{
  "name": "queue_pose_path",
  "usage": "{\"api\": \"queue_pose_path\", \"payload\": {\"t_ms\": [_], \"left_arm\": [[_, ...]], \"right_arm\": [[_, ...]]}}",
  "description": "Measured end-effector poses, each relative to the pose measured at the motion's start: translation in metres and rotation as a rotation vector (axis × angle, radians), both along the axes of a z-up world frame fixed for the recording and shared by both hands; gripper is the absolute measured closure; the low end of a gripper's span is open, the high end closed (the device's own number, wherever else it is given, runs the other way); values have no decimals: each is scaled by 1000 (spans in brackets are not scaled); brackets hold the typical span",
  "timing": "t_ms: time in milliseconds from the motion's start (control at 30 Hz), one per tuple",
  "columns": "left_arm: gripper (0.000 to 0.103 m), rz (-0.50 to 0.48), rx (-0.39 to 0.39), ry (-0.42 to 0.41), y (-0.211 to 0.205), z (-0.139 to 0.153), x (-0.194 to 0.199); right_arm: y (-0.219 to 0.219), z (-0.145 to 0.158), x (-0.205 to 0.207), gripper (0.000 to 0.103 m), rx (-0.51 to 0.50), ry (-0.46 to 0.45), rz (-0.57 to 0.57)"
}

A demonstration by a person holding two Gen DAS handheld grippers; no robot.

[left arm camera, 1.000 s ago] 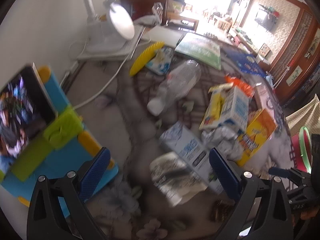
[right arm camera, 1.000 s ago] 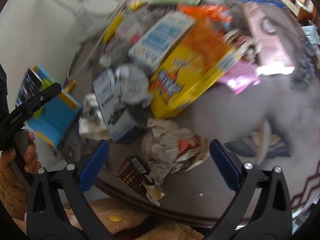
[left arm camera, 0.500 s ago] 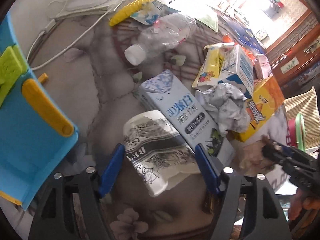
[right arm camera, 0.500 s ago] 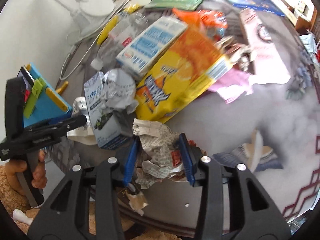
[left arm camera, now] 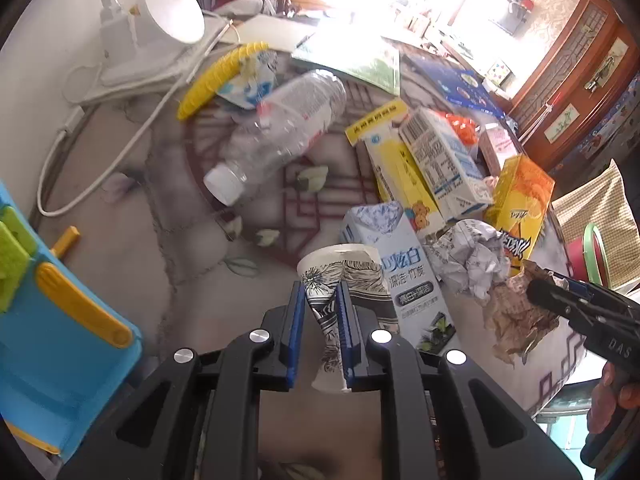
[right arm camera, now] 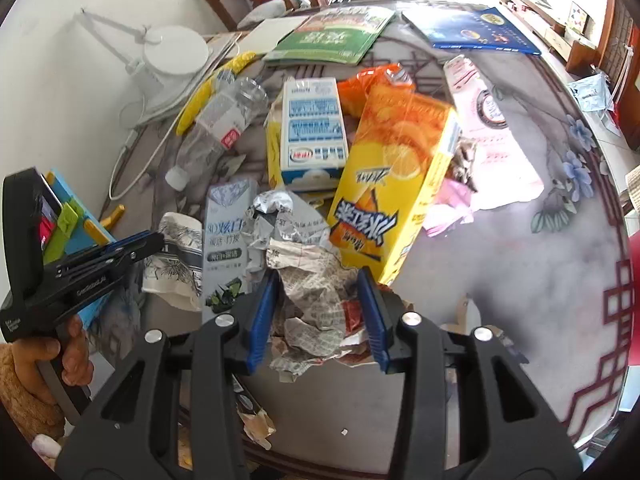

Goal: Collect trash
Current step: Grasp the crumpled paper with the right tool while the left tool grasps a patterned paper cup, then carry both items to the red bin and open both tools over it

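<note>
My left tool (left arm camera: 320, 328) is clamped on a crushed paper cup (left arm camera: 340, 280) printed with black and white flowers; the blue pads pinch its squashed wall, and the cup's open rim points away from me. My right tool (right arm camera: 320, 316) grips a crumpled wad of printed wrapper paper (right arm camera: 316, 300) between its blue pads, near the front edge of the worktop (right arm camera: 520, 280).

Just beyond both tools lies the rest of the trash heap. A pale blue carton (right arm camera: 226, 240) lies flat beside the cup. A ball of crumpled grey paper (right arm camera: 280, 220) rests against it. Behind that sits a yellow and orange drink box (right arm camera: 392, 176), then a blue and white milk carton (right arm camera: 312, 132). To the left, a clear plastic bottle (left arm camera: 280, 132) with a white cap lies on its side.

A white desk lamp (left arm camera: 160, 32) stands at the far left, by the wall.
</note>
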State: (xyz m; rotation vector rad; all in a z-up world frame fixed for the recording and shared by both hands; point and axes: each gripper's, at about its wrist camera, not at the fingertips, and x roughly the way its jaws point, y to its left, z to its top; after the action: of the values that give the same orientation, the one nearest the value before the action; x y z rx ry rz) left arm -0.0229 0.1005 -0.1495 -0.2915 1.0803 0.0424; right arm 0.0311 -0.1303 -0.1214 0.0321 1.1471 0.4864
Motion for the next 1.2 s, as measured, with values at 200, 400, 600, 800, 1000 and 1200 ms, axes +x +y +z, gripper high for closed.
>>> {"api": "queue_pose_path", "payload": {"t_ms": [200, 400, 600, 800, 1000, 1200], "left_arm": [[90, -15, 55, -111, 4, 38, -4], [90, -65, 26, -184, -20, 67, 6], [90, -131, 22, -231, -65, 82, 25], [90, -186, -28, -242, -125, 92, 48], [90, -278, -63, -253, -206, 101, 73], [89, -387, -85, -268, -290, 111, 90]], "right_arm": [[-16, 26, 3, 63, 31, -63, -42], [-34, 47, 3, 63, 55, -127, -88], [-65, 59, 9, 63, 59, -165, -118], [-117, 66, 20, 63, 62, -184, -165], [-201, 73, 29, 63, 50, -213, -270], [-302, 77, 29, 63, 30, -238, -432]]}}
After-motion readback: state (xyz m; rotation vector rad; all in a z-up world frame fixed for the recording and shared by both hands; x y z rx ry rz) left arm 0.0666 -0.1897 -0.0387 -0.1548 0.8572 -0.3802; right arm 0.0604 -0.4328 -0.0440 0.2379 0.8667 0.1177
